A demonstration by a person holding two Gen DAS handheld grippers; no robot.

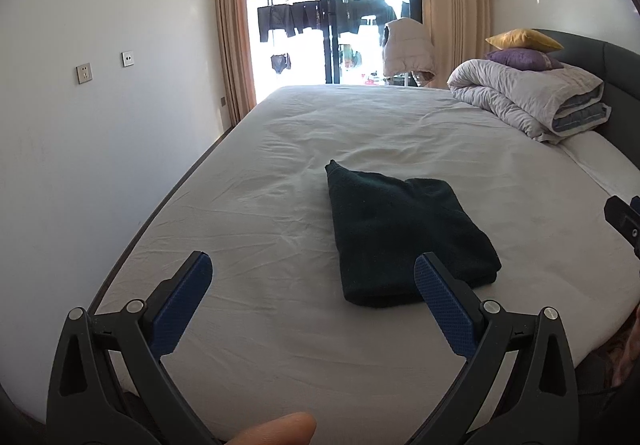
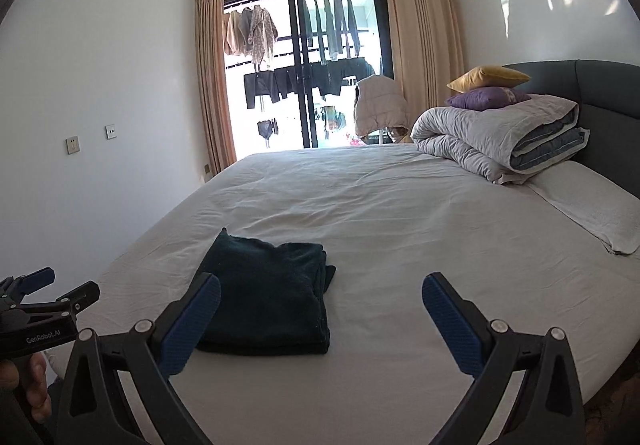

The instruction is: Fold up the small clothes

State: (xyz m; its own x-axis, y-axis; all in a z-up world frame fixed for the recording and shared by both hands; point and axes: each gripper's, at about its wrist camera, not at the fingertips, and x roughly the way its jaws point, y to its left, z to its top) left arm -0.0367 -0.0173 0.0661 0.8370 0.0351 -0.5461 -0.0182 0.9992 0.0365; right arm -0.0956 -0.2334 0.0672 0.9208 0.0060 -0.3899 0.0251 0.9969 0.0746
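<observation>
A dark green garment (image 1: 404,233) lies folded into a neat rectangle on the white bed sheet (image 1: 280,149). It also shows in the right wrist view (image 2: 268,293). My left gripper (image 1: 314,277) is open and empty, held above the bed just left of and nearer than the garment. My right gripper (image 2: 322,293) is open and empty, held above the bed to the right of the garment. The left gripper also shows at the left edge of the right wrist view (image 2: 60,285), and part of the right gripper at the right edge of the left wrist view (image 1: 624,221).
A rolled grey duvet (image 2: 500,137) with a purple cushion (image 2: 486,98) and a yellow cushion (image 2: 488,78) sits at the bed's far right by the dark headboard (image 2: 600,93). A white pillow (image 2: 592,205) lies nearer. A white wall (image 1: 100,125) runs along the bed's left edge.
</observation>
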